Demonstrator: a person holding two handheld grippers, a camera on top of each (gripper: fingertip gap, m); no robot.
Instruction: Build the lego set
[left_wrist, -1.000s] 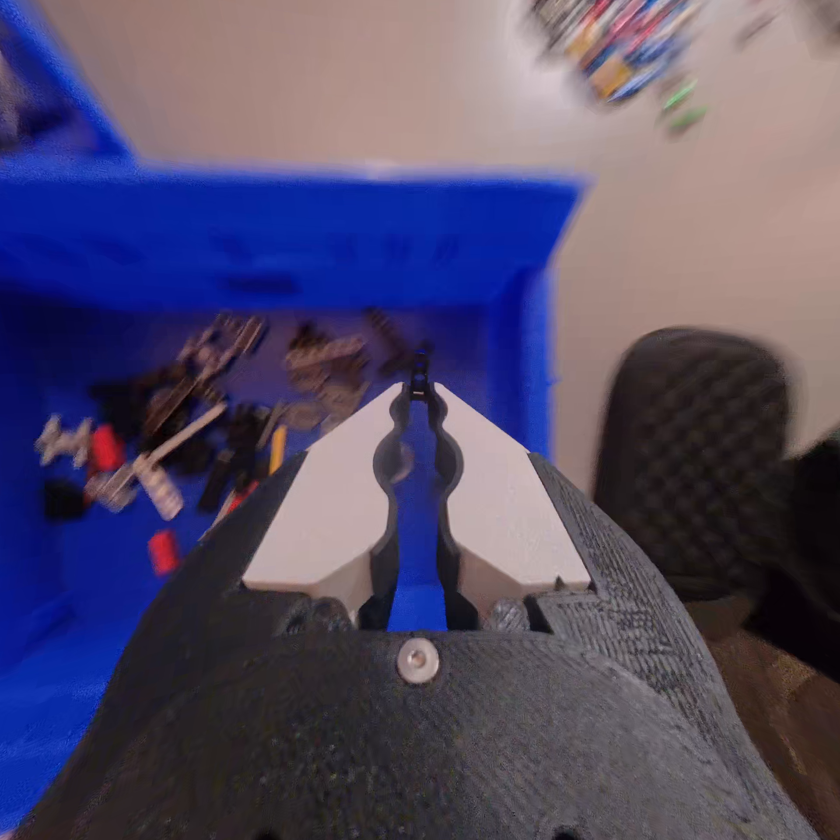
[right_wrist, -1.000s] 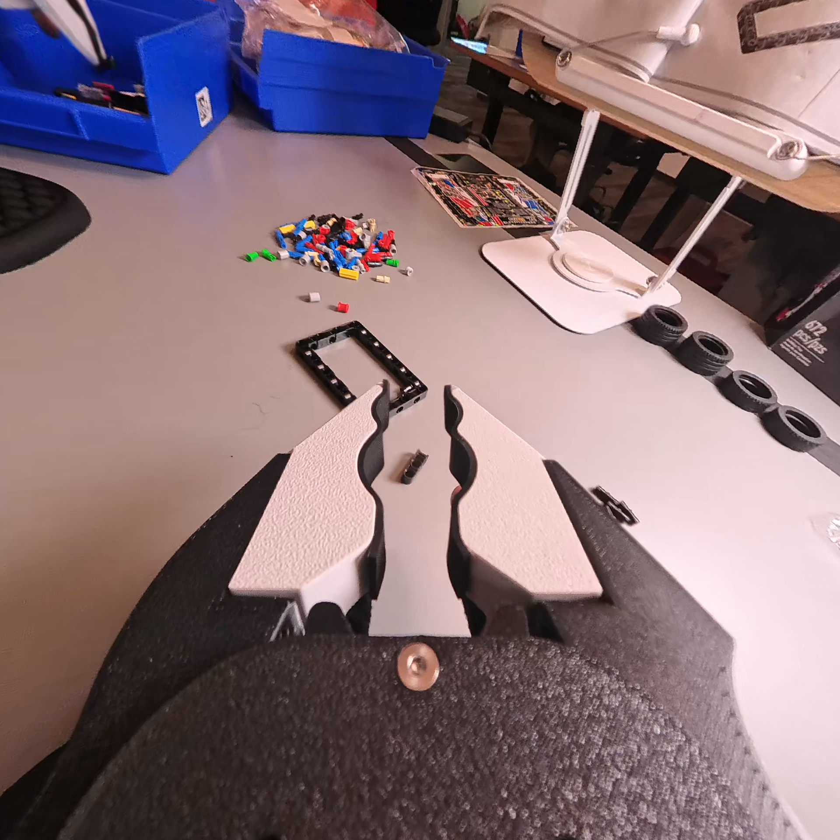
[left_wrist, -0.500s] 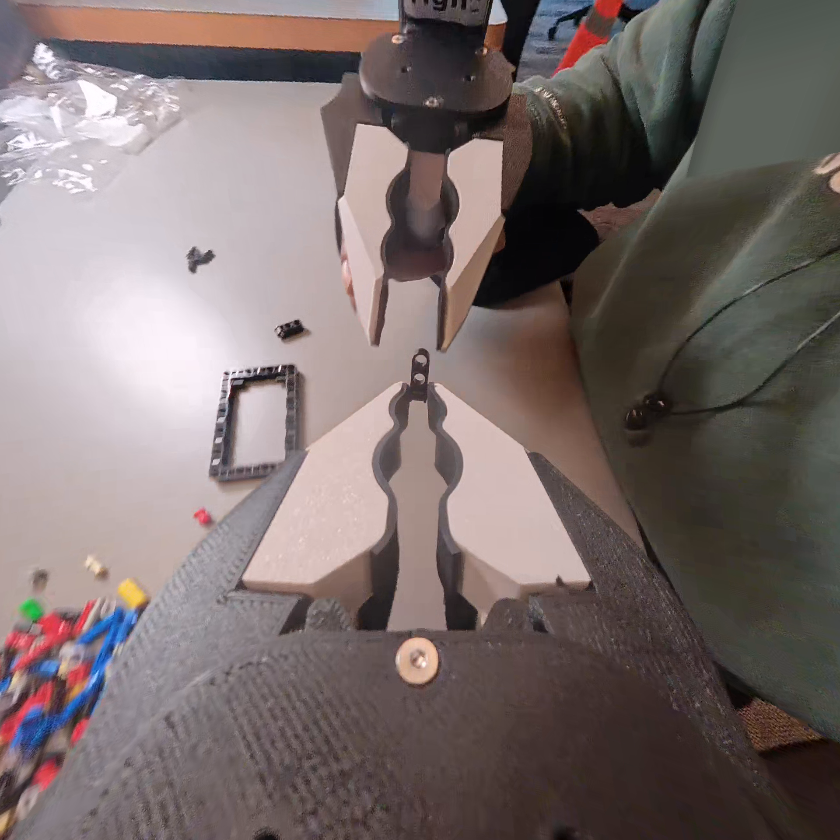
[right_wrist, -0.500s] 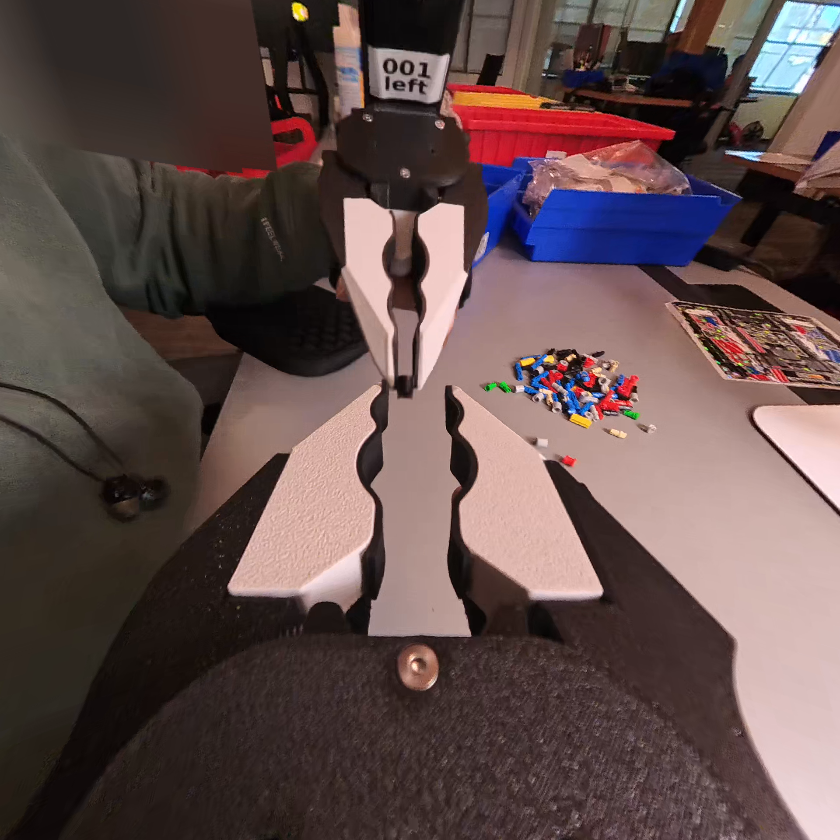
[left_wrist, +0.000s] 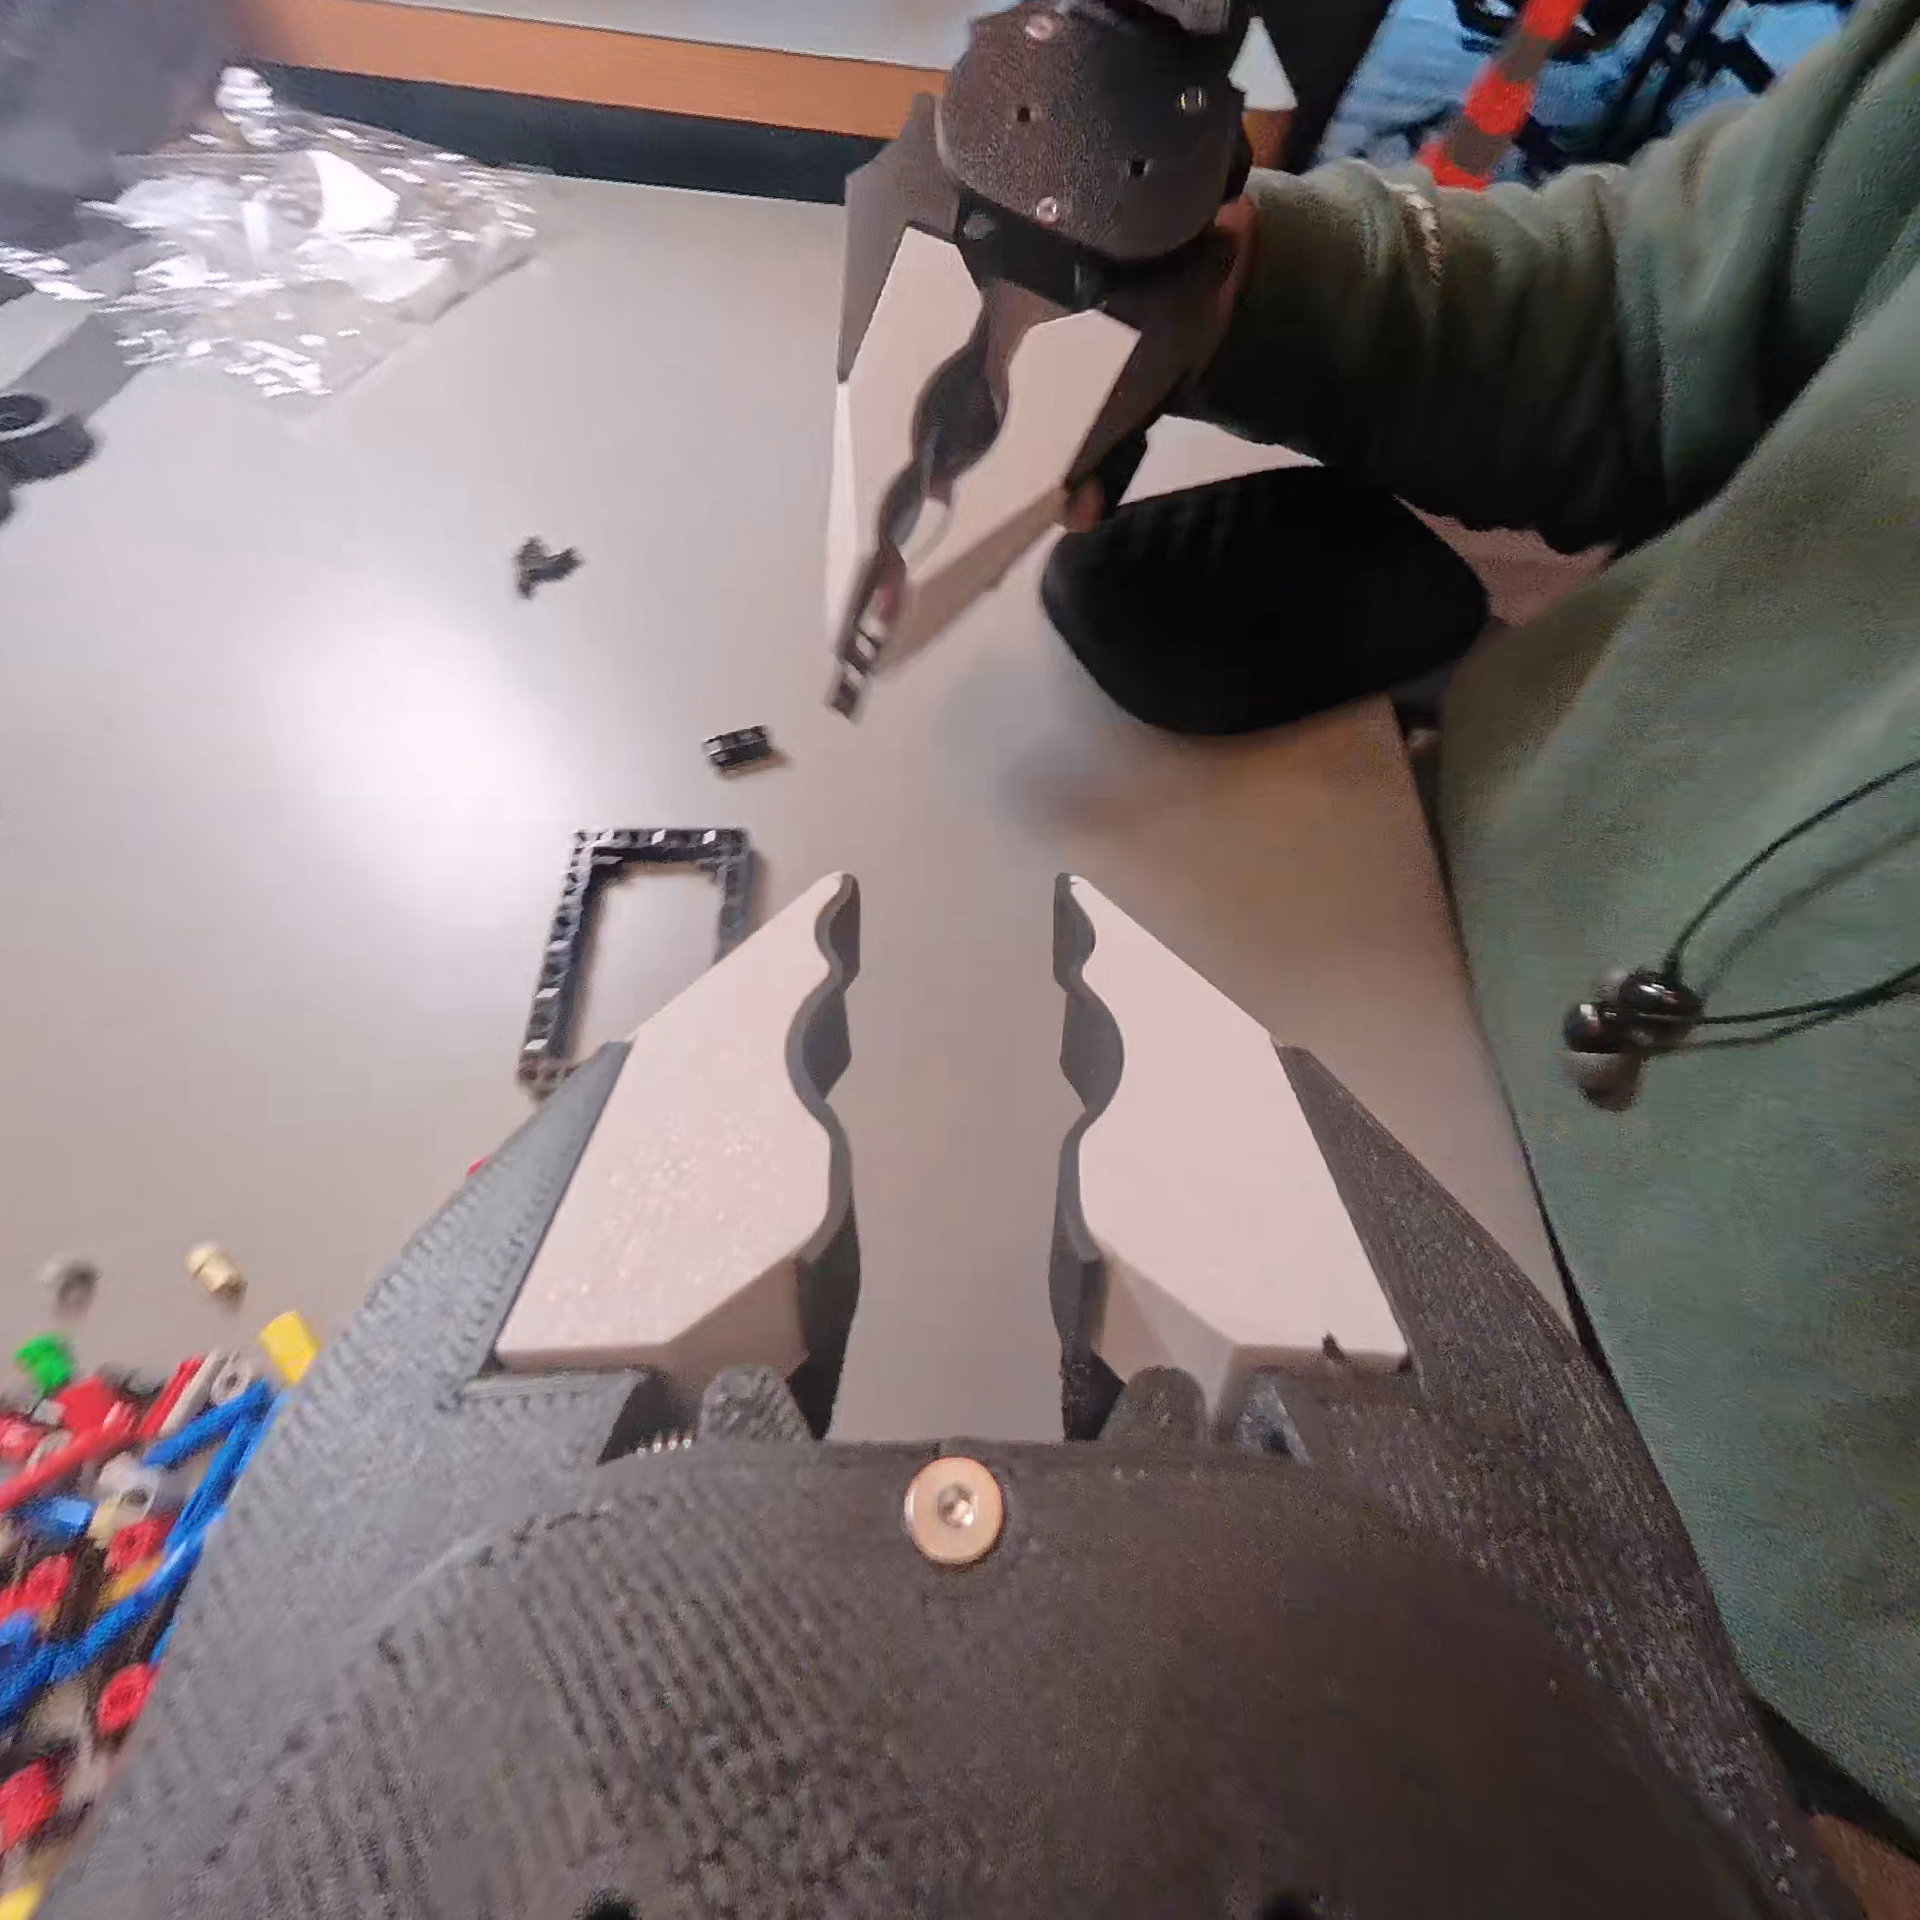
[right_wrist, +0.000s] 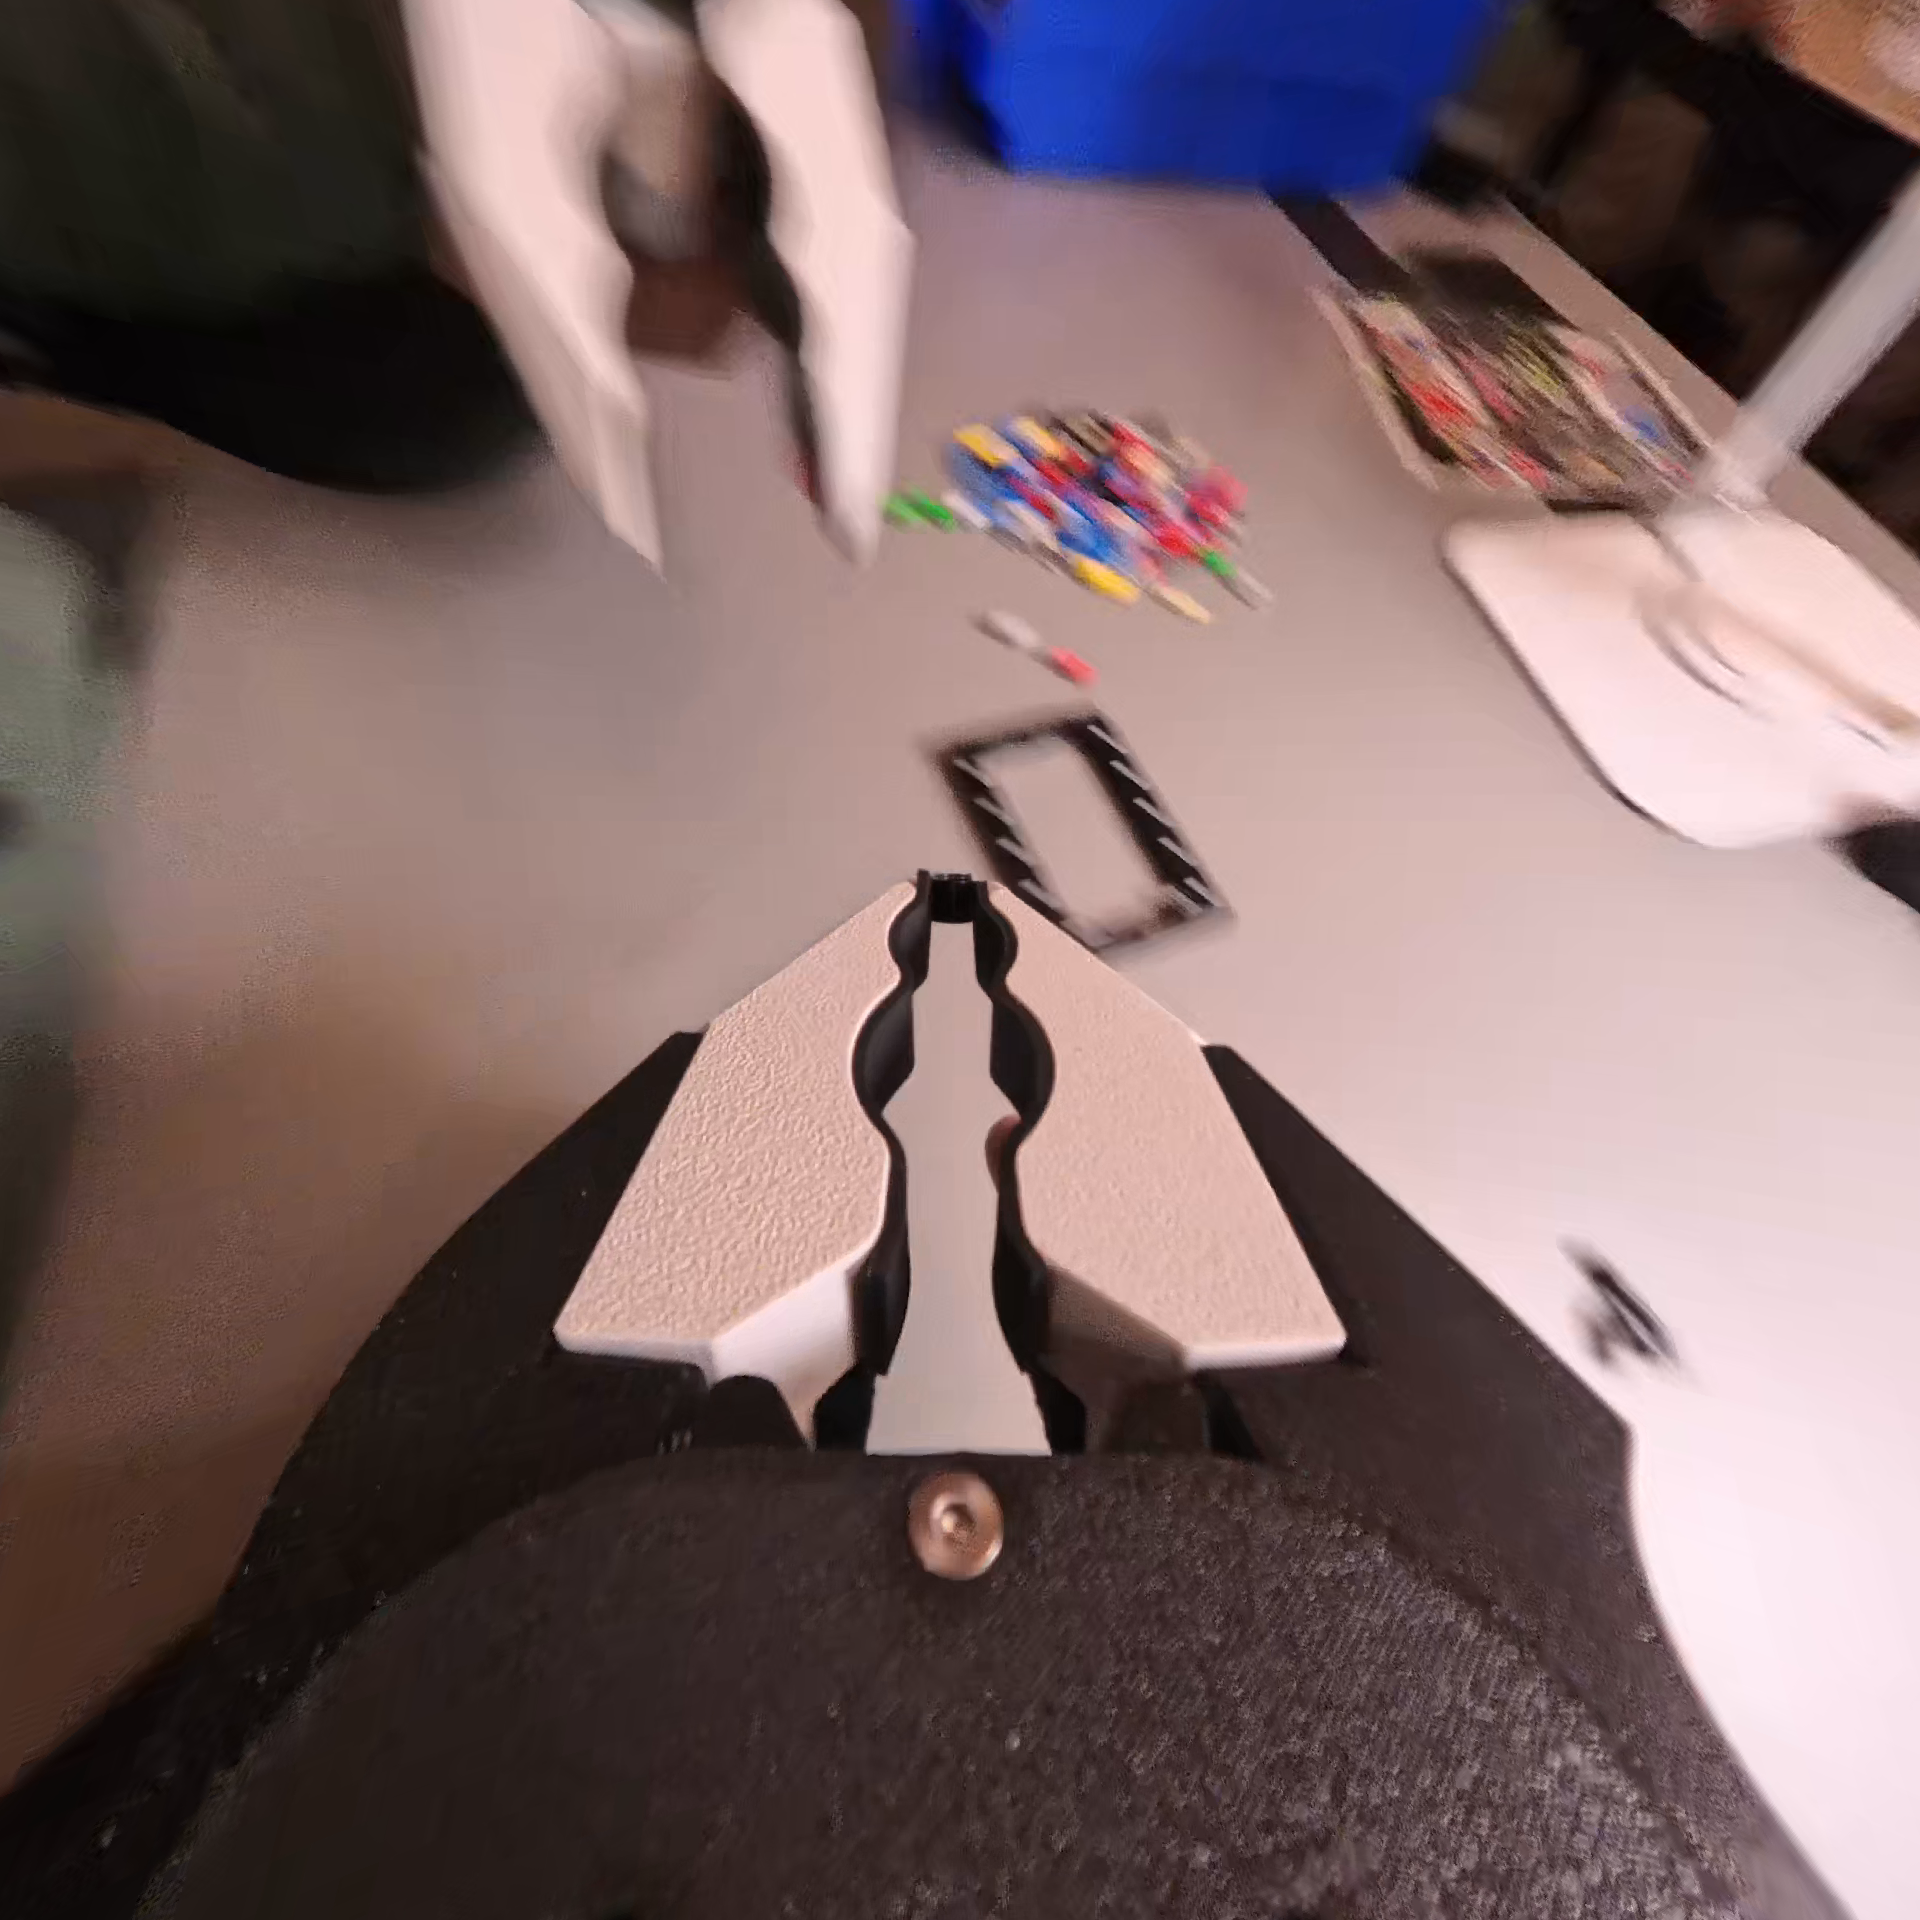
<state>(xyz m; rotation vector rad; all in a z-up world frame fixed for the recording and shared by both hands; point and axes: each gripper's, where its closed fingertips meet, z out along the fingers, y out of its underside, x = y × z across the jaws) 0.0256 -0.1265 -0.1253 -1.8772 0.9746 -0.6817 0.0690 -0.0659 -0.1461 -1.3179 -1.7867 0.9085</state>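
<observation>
My right gripper is shut on a small black lego pin piece held at its fingertips above the table. It also shows in the left wrist view, pointing down with the black piece at its tip. My left gripper is open and empty above the table; it appears blurred in the right wrist view. A black rectangular lego frame lies flat on the grey table between the two grippers.
A pile of small coloured pieces lies near the frame. Loose black pieces lie around. A plastic bag, a black pad, a booklet, a white lamp base and a blue bin are farther off.
The black piece passed from my left gripper to my right. The left opened and drew back; the right shut on the piece and tilted down toward the table.
</observation>
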